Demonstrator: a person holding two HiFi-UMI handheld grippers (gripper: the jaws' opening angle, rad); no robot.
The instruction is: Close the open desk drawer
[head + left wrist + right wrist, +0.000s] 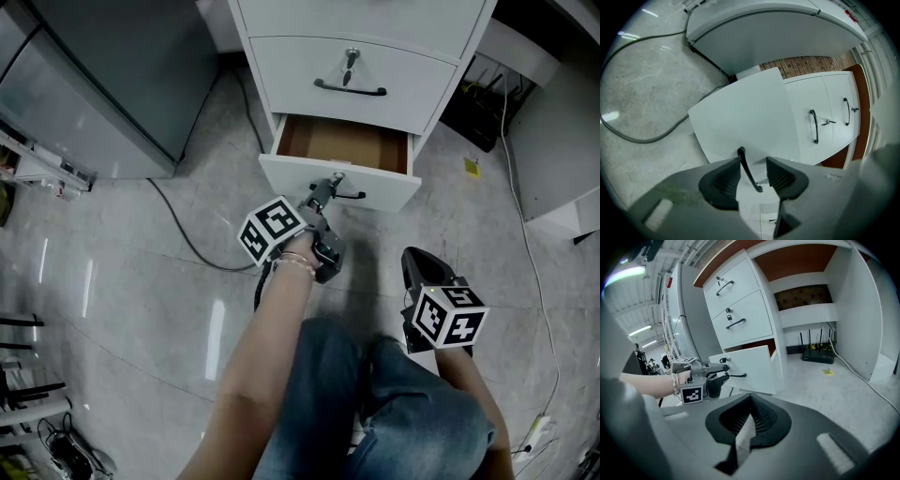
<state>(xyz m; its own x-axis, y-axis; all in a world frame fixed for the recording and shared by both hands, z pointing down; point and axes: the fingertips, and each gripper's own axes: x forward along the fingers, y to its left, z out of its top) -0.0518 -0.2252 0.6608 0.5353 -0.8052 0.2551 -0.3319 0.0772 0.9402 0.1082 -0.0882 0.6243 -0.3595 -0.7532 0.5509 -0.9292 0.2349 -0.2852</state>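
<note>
Pale floor (pixel 141 253), upper centre of head view: open drawer (pixel 389 190), left gripper (pixel 323 194) jaws apart astride its black handle (pixel 749 169); right gripper (pixel 419 262) lower right, jaws together, empty; best pushed square on the front, straight in, so it slides without jamming.

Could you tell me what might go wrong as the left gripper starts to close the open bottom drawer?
1. The left gripper straddles the thin black handle with its jaws apart, not clamped. A push could let it slide off the handle instead of moving the drawer front.
2. The key sticks out of the drawer front right beside that gripper, so a skewed push might knock or bend it.
</note>
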